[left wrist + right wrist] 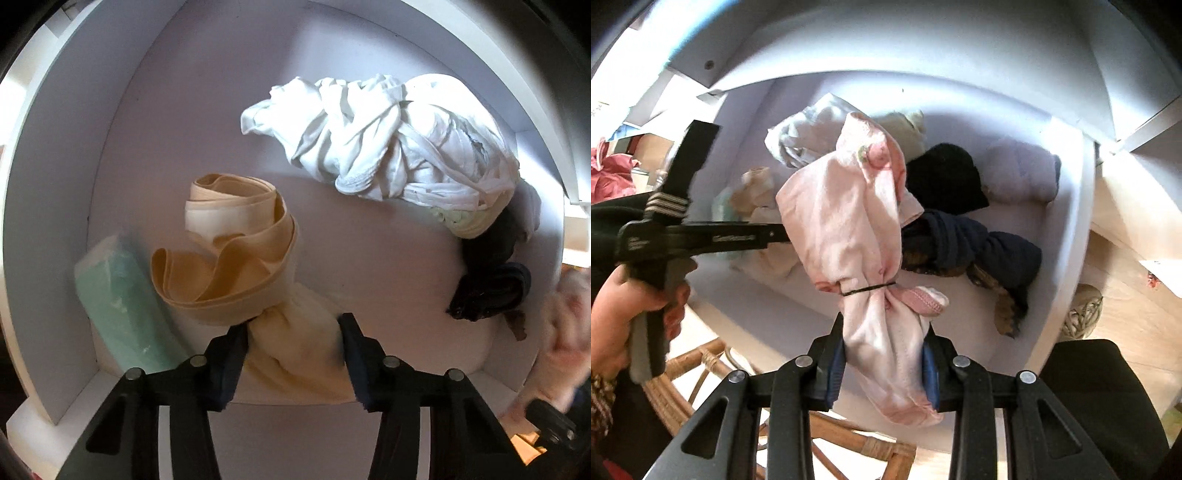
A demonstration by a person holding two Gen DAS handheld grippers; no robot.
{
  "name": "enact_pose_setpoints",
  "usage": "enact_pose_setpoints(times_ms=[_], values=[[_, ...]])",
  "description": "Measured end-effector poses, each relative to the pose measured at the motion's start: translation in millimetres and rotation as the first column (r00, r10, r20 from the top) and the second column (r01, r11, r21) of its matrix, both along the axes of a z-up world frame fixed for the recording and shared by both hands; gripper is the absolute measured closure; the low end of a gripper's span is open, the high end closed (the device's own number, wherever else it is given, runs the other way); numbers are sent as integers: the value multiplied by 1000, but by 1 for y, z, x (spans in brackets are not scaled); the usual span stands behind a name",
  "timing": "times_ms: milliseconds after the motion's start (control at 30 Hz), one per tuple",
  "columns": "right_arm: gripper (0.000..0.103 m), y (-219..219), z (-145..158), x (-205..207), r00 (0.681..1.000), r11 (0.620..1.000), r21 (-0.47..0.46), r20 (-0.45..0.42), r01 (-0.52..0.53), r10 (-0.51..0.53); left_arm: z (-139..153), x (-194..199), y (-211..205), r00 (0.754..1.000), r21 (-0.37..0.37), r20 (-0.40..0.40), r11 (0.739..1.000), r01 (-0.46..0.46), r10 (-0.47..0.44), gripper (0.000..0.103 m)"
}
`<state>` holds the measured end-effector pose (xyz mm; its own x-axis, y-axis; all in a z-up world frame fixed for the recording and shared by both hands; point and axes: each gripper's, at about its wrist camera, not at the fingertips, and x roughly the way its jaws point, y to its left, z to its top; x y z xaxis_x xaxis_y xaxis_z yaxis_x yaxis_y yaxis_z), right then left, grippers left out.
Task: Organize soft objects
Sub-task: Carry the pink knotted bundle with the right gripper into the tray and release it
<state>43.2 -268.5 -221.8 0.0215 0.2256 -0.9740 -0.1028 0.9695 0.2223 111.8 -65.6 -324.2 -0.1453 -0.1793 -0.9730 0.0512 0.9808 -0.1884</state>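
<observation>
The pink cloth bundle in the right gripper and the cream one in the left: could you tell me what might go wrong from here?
1. The pink cloth bundle, held only at its lower end by the right gripper, may slip or snag on the left gripper's tool crossing beside it.
2. The left gripper pinches just the tail of the cream cloth bundle; its looped tan band may unravel.

Pale pink garment [849, 221], cream cloth [295, 347], white bundle [388, 144] (mint packet [122, 302] alongside)
</observation>
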Motion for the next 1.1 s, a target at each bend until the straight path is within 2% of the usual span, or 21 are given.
enact_pose_setpoints(times_ms=[200,300,500,533,733,900,1100], values=[[69,-7,34,-12,999,1000,13,39,2,-2,2,-4,7,1000,10,19,1000,-2,2,63],[69,-13,59,-17,998,998,66,61,24,-28,12,-1,18,999,20,34,1000,-5,4,63],[69,-25,107,-27,992,984,166,91,70,-86,10,2,17,999,21,35,1000,0,-1,63],[69,-19,105,-27,991,982,173,96,72,-90,11,2,17,999,23,36,1000,5,-6,63],[69,-21,143,-27,985,964,250,120,94,-127,5,4,8,999,24,38,1000,10,-11,63],[69,-26,187,-4,971,947,301,167,117,-173,1,2,6,999,30,43,999,23,-24,63],[69,-36,219,57,927,914,330,202,238,-314,1,2,6,999,30,43,999,23,-24,63]])
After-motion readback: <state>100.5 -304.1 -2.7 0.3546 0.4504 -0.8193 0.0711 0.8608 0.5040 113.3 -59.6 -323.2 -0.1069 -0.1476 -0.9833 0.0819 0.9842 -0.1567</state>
